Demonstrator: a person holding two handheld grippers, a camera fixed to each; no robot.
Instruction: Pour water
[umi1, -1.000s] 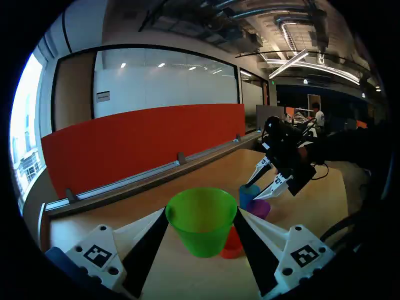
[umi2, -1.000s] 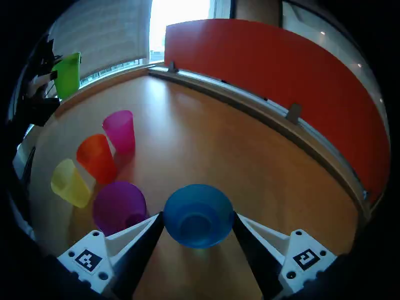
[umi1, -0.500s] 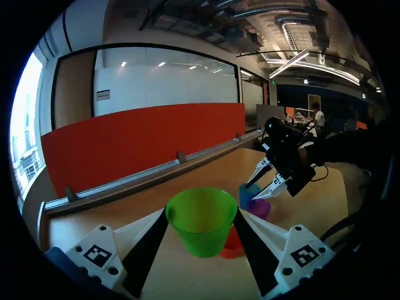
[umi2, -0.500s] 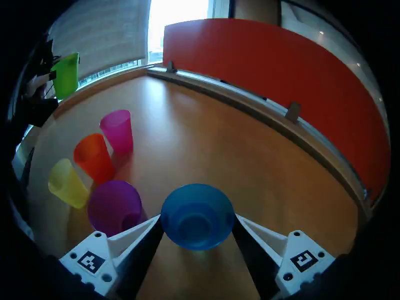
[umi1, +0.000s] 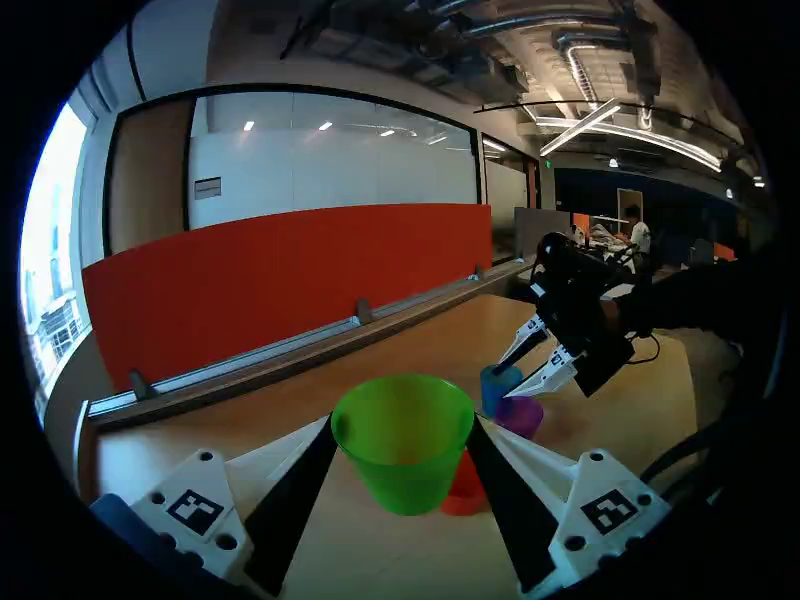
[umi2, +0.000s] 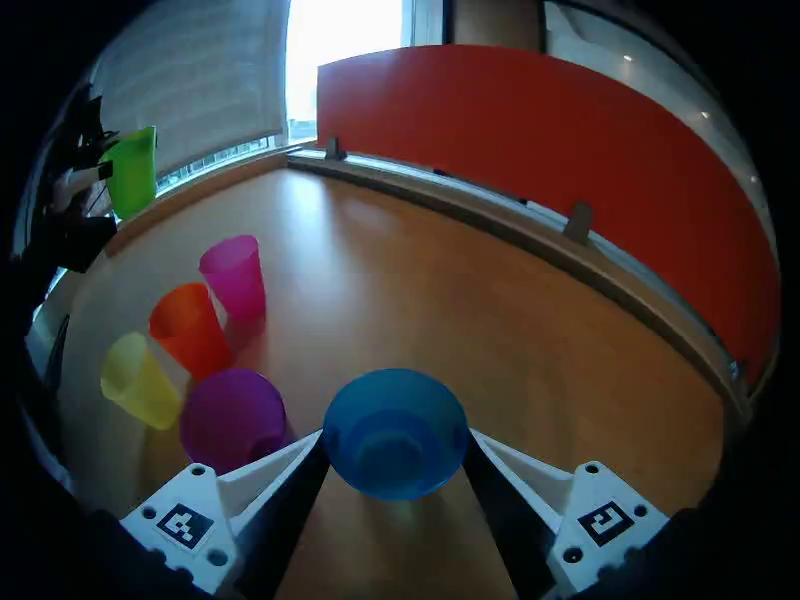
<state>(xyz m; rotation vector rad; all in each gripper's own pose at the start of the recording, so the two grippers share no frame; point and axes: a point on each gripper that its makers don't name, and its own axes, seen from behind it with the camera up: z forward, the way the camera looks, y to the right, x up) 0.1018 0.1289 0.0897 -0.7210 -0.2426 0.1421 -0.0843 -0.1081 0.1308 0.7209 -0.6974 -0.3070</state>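
The pour looks barely begun, if at all. The left tool (umi1: 400, 432) pinches the green cup (umi1: 403, 450) with a finger pressed on each side, holding it upright and level, clear above the tabletop (umi1: 300, 430), with no tilt and no stream of water to be seen. The right tool (umi2: 395, 442) clamps the blue cup (umi2: 395, 430) the same way, low down next to the purple cup (umi2: 232, 420). Whether its base rests on the wood or hangs just above it cannot be told. The blue cup's mouth faces the right gripper view, yet whether any water lies inside is unclear, and the green cup's contents are hidden by its wall. Judging from this, both cups are gripped but well apart, so bringing them together, tipping one over the other and setting them down all seem left to do. The yellow cup (umi2: 138, 380), orange cup (umi2: 187, 328) and pink cup (umi2: 235, 280) stand apart from both tools. As for writing, the cups show no brand. The tool fingers carry square black-and-white markers (umi2: 180, 523) — patterns, not words — and a small sign (umi1: 207, 188) on the far wall is too tiny to read.
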